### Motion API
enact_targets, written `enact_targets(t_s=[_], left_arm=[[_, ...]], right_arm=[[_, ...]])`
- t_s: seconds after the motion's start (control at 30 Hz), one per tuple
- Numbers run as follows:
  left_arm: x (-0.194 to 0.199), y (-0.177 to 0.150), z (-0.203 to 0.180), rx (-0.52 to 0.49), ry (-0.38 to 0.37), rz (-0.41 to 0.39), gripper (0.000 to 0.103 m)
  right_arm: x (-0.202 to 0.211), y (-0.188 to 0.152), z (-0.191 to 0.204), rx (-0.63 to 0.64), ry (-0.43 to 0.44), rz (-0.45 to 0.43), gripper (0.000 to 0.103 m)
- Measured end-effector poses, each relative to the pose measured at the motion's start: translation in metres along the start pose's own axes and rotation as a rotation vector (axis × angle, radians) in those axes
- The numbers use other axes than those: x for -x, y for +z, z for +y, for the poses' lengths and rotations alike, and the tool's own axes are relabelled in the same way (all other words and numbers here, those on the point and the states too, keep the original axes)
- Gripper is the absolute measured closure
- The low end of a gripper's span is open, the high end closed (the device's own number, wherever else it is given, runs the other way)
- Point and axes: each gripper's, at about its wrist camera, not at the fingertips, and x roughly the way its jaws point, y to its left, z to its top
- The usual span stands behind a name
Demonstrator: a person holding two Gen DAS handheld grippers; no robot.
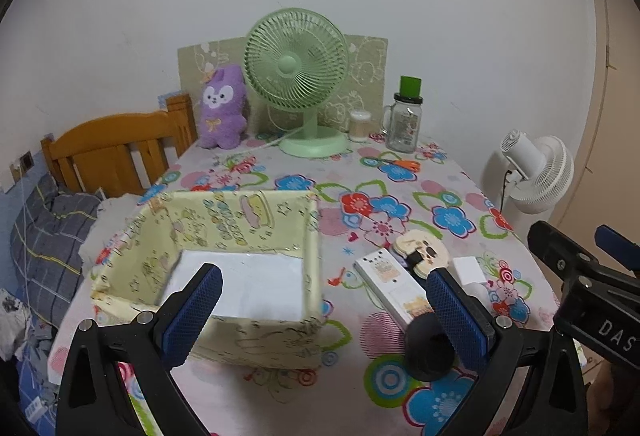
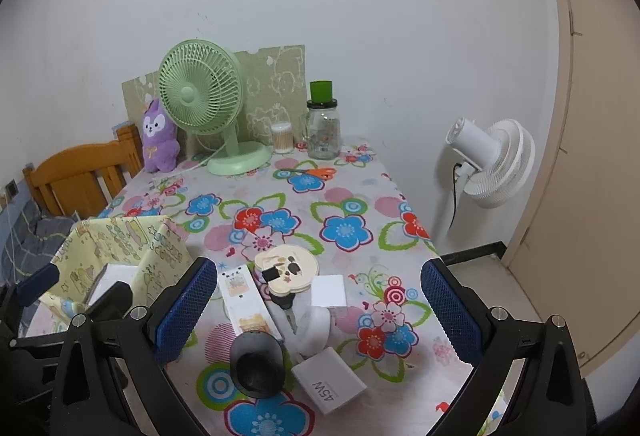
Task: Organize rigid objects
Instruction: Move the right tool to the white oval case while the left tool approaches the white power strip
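On the flowered surface (image 2: pixel 352 195), both the left tool (image 1: pixel 324 310) and right tool (image 2: pixel 320 316) hang open and empty over the black cap (image 2: pixel 258 364), white charger (image 2: pixel 332 382) and remote (image 2: pixel 246 300), the yellow box (image 1: pixel 224 236) beside, green fan (image 2: pixel 200 87) beyond.

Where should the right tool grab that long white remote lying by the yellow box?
Grip the white remote across its narrow width, near mid-length, coming straight down from above. It lies flat, its long sides parallel, and the open right tool spans it easily. Mind the black cup at its near end and the keys alongside.
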Motion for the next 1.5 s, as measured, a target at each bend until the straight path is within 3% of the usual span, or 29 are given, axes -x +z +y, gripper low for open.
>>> enact_targets(t_s=[0.57, 1.03, 1.33, 1.5], left_arm=[[-0.021, -0.022, -0.040, -0.019, -0.049, 0.056, 0.000], [-0.045, -0.042, -0.068, -0.057, -0.040, 0.113, 0.000], [-0.071, -0.047, -0.076, -0.060, -0.022, 0.171, 0.000], [-0.082, -0.049, -0.079, -0.068, -0.007, 0.187, 0.000]], right_arm=[[-0.020, -0.022, -0.028, 0.014, 0.020, 0.009, 0.000], [-0.037, -0.046, -0.040, 0.024, 0.031, 0.051, 0.000], [-0.061, -0.050, -0.042, 0.012, 0.042, 0.110, 0.006], [-0.077, -0.053, -0.036, 0.017, 0.068, 0.161, 0.016]])
